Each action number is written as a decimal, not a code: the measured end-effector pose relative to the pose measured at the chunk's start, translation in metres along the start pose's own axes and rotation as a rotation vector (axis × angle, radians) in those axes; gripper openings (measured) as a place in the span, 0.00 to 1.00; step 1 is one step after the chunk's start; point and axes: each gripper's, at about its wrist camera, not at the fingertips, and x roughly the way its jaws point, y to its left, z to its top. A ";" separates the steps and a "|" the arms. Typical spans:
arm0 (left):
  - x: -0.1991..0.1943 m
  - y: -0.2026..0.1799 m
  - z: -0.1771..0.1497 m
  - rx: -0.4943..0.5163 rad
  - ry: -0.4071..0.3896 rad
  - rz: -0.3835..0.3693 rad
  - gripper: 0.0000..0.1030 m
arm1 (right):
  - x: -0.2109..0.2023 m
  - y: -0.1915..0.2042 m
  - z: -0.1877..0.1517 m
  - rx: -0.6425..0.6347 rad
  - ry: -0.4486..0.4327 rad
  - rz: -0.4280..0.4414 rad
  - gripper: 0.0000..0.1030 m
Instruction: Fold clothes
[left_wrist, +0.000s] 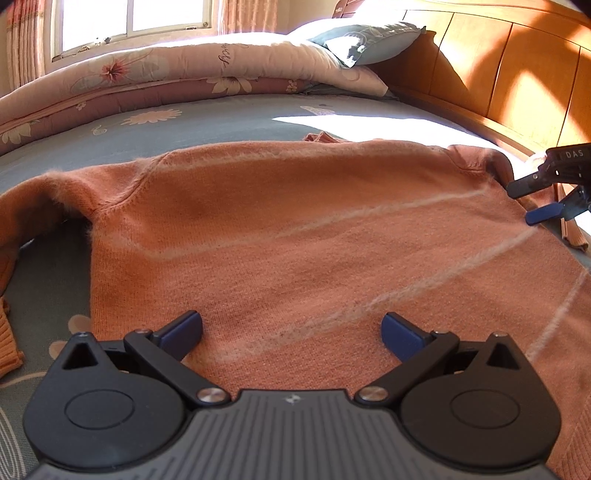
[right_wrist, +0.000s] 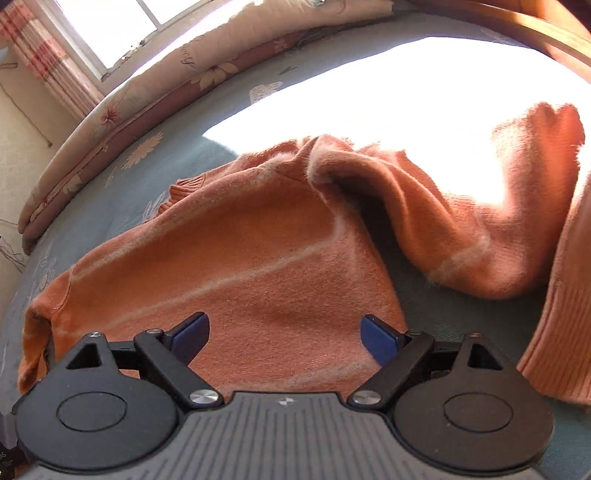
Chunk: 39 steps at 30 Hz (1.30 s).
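The orange sweater (left_wrist: 295, 229) is lying spread flat on the bed (left_wrist: 207, 118), body smoothed, with the folded quilt (left_wrist: 147, 81) and pillow (left_wrist: 365, 40) lying beyond it. The left hand-held gripper (left_wrist: 291, 332) is hovering over the lower body panel with its jaws spread and nothing between them. The right hand-held gripper (right_wrist: 284, 336) is likewise standing wide and empty above the sweater's side edge.

The step in hand appears to be the sleeve fold. To do it well, pinch the right sleeve (right_wrist: 424, 221) near its cuff, taking the whole thickness, and carry it straight across the body without dragging the panel.

In the left wrist view the sweater's long axis is running away from the camera, with the collar (left_wrist: 321, 137) pointing towards the quilt and the sleeves reaching out to either side.
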 end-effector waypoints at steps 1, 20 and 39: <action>0.000 0.000 0.000 -0.002 0.000 -0.001 0.99 | -0.009 0.001 -0.002 -0.006 -0.006 0.002 0.90; -0.001 -0.001 -0.003 -0.002 -0.012 0.010 0.99 | -0.049 0.034 -0.102 -0.169 -0.025 -0.104 0.95; -0.002 -0.005 -0.008 0.011 -0.035 0.027 0.99 | -0.038 0.049 -0.162 -0.364 -0.185 -0.251 1.00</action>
